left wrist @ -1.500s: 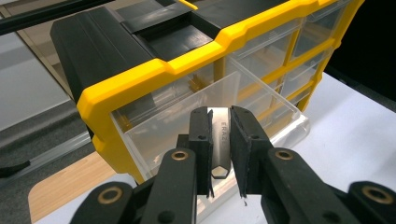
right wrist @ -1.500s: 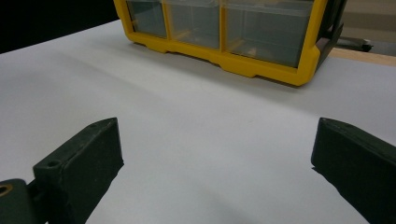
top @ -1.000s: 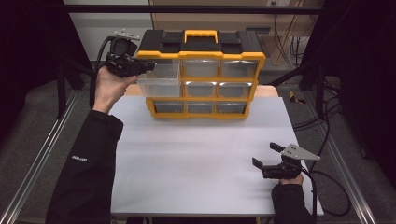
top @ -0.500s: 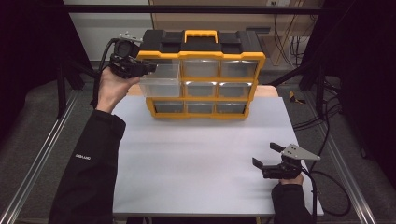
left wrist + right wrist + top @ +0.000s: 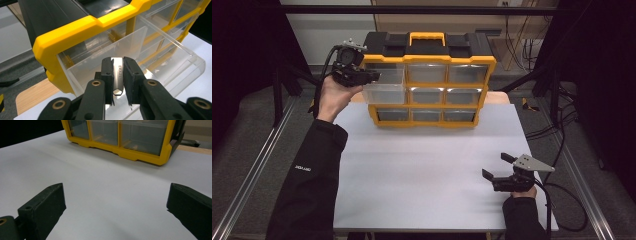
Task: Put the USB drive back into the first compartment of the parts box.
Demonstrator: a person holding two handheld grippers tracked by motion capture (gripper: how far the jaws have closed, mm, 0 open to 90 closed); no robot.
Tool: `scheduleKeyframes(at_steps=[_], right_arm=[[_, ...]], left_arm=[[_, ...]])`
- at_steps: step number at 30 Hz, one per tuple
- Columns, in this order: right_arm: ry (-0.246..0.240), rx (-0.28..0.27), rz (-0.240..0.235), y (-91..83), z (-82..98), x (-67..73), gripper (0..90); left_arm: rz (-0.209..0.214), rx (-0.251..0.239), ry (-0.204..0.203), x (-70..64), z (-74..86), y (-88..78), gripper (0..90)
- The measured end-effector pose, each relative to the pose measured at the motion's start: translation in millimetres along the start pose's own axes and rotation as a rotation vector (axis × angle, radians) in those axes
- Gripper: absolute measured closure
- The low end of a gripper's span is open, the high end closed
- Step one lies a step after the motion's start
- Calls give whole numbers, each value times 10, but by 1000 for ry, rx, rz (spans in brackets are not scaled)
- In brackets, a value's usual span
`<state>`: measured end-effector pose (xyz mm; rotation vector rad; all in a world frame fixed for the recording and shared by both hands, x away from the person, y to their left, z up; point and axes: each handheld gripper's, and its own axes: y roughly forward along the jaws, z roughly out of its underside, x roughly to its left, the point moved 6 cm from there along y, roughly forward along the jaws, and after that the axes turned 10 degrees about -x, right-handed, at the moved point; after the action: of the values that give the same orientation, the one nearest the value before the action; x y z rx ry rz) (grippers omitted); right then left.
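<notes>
Over the open drawer point(image 5: 140, 60) the left tool point(image 5: 117, 75) pinches a small eraser point(image 5: 118, 75) — next it should let go inside; the right tool point(image 5: 507, 172) rests spread on the desk point(image 5: 422, 170).

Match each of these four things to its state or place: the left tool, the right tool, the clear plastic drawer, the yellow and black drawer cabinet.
Things:
1. left tool
2. right tool
3. clear plastic drawer
4. yellow and black drawer cabinet

States or places:
A. pulled out from the cabinet
B. jaws wide apart, holding nothing
C. stands at the far side of the white table
D. shut on a small flat metal blade

Pairs: 1-D, 2-B, 3-A, 4-C
</notes>
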<state>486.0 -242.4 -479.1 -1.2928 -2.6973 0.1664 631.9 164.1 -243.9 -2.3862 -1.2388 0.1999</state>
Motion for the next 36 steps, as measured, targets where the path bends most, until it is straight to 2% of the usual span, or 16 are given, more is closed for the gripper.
scheduleKeyframes(at_steps=[6, 12, 20, 24, 26, 28, 33, 36], right_arm=[[0, -1, -2, -1, -2, 2, 22], [-1, -2, -1, -2, -2, 1, 22], [0, -2, -2, -3, -3, 2, 22], [-3, -4, 0, -3, -5, 1, 22], [-5, -4, 0, -3, -5, 0, 22], [-2, -2, 0, -3, -4, 3, 22], [-4, -3, 0, -2, -4, 3, 22], [-6, -4, 1, -2, -5, 2, 22]], left_arm=[[-5, 4, -4, 5, 30, 18, 777], [-9, -20, -12, 21, 32, 3, 756], [8, -75, -28, -9, -27, -122, 513], [9, -93, -23, -32, -38, -189, 404], [27, -114, -22, -50, -44, -233, 355], [19, -141, -22, -63, -50, -272, 297], [37, -171, -27, -93, -18, -357, 202], [43, -167, -29, -106, 22, -383, 139]])
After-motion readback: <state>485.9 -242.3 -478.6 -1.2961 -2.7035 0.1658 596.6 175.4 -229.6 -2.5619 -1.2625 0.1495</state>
